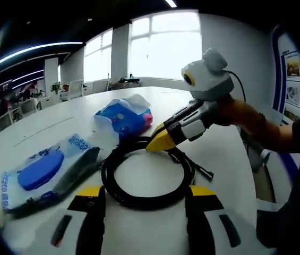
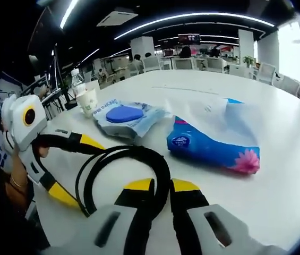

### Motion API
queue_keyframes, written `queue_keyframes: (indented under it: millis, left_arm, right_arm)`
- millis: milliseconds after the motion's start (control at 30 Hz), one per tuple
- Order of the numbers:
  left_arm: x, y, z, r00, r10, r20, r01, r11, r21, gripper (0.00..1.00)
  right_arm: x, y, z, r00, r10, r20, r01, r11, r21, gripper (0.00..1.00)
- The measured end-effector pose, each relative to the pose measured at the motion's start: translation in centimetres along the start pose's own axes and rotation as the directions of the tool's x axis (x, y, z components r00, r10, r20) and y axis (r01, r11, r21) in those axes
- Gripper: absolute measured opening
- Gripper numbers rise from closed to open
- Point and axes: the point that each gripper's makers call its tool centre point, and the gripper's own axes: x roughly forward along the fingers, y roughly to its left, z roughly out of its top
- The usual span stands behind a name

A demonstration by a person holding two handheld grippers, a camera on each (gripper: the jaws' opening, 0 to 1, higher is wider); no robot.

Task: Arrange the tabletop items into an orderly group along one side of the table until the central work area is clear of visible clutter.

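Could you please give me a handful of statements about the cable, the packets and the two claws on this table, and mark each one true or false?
1. The coiled black rubber cable lies on the round white table. True.
2. The right claw has its jaws closed on the cable loop. True.
3. The left claw is clamped on the blue tissue pack with the pink flower print. False: its jaws stand wide apart either side of the coil.
4. The clear wet-wipe packet with the blue oval lid is stacked on the tissue pack. False: they lie apart.
5. A white paper cup stands beyond the wipe packet. True.
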Motion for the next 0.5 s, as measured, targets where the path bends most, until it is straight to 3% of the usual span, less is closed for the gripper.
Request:
queue_keyframes:
  millis: [233,500]
  left_arm:
    - [-0.03,-0.08,-0.03,1.000,-0.009,0.025,0.008,1.000,0.022,0.63]
    - [0.00,-0.02,-0.24,0.999,-0.017,0.037,0.017,1.000,0.021,0.64]
  right_arm:
    - [-0.11,0.04,0.27,0.999,-0.030,0.030,0.033,0.995,-0.097,0.11]
    - [0.00,0.04,0.15,0.998,-0.043,0.050,0.049,0.990,-0.129,0.12]
